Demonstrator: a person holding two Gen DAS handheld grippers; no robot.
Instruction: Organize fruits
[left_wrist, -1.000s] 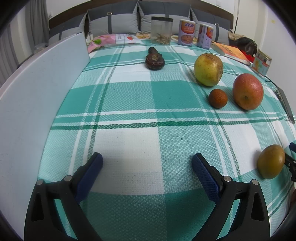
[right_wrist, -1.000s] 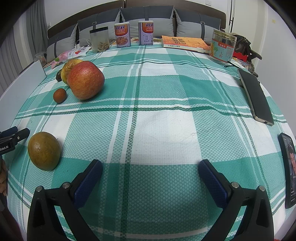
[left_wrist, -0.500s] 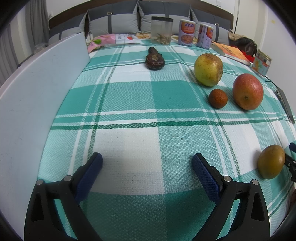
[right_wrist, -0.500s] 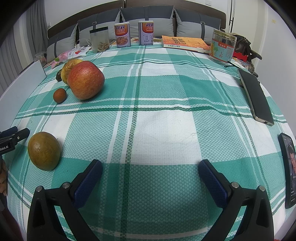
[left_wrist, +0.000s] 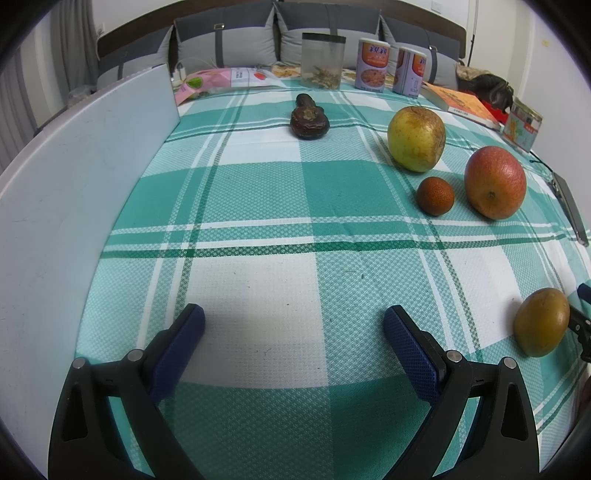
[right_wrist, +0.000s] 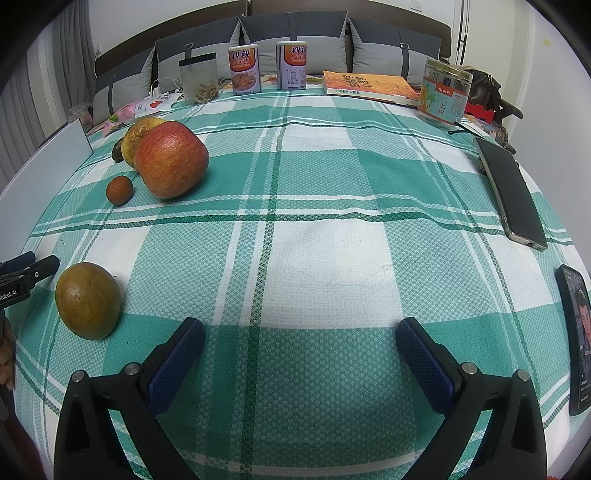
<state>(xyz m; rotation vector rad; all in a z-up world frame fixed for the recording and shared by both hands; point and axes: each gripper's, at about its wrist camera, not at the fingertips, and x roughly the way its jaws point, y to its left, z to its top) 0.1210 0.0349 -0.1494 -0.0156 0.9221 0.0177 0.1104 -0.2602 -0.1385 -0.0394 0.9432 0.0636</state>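
Note:
Five fruits lie on a green-and-white checked cloth (left_wrist: 280, 206). A yellow apple (left_wrist: 416, 139), a red apple (left_wrist: 495, 181), a small brown-orange fruit (left_wrist: 435, 195) and a dark shrivelled fruit (left_wrist: 308, 118) sit towards the back. An olive-orange fruit (left_wrist: 541, 322) lies near the right edge of the left wrist view, and it shows as the olive-orange fruit (right_wrist: 88, 300) at the left of the right wrist view. My left gripper (left_wrist: 293, 325) is open over bare cloth. My right gripper (right_wrist: 300, 336) is open too, with nothing between its fingers. The red apple (right_wrist: 170, 164) hides most of the yellow apple (right_wrist: 138, 133).
A white board (left_wrist: 70, 206) stands along the left side. Two cans (right_wrist: 244, 70), a clear jar (right_wrist: 198, 78), an orange book (right_wrist: 365, 85) and a tin (right_wrist: 443, 94) line the back edge. Two phones (right_wrist: 511, 194) lie at the right. Grey cushions stand behind.

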